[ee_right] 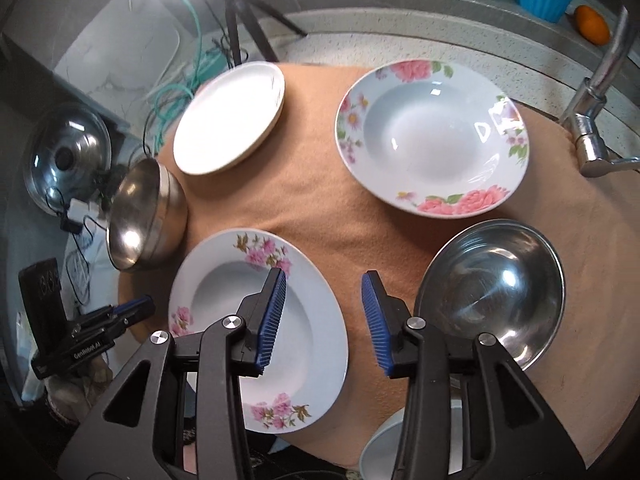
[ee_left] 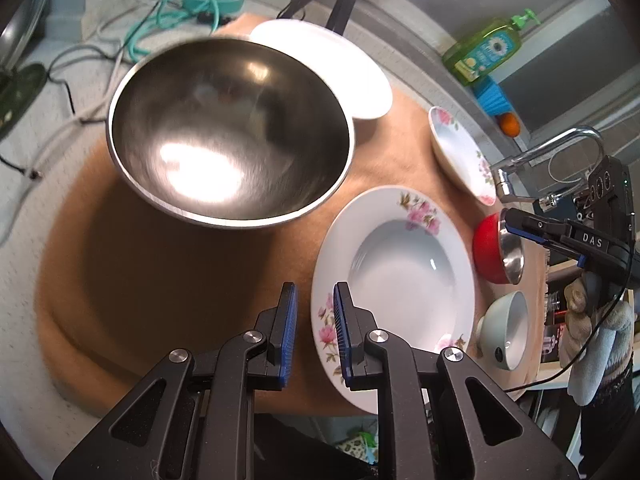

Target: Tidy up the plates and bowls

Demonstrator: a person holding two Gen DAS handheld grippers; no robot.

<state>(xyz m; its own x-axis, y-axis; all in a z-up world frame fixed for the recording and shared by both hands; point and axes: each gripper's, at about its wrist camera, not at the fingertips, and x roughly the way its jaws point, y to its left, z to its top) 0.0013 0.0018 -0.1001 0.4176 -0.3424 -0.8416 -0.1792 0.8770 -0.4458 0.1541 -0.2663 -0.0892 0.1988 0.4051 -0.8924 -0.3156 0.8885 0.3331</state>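
My left gripper hangs over the orange cloth, just left of a flowered deep plate; a narrow gap shows between its blue pads, with nothing in it. A large steel bowl sits ahead, a white plate behind it. My right gripper is open and empty above the cloth, between the same flowered plate and a red-sided steel bowl. A bigger flowered plate and the white plate lie farther back. From the left wrist the right gripper shows by the red bowl.
A pale bowl stands near the cloth's front edge. A faucet, a dish soap bottle, a blue cup and an orange line the sink side. Cables, a tripod and a pot lid are off the cloth.
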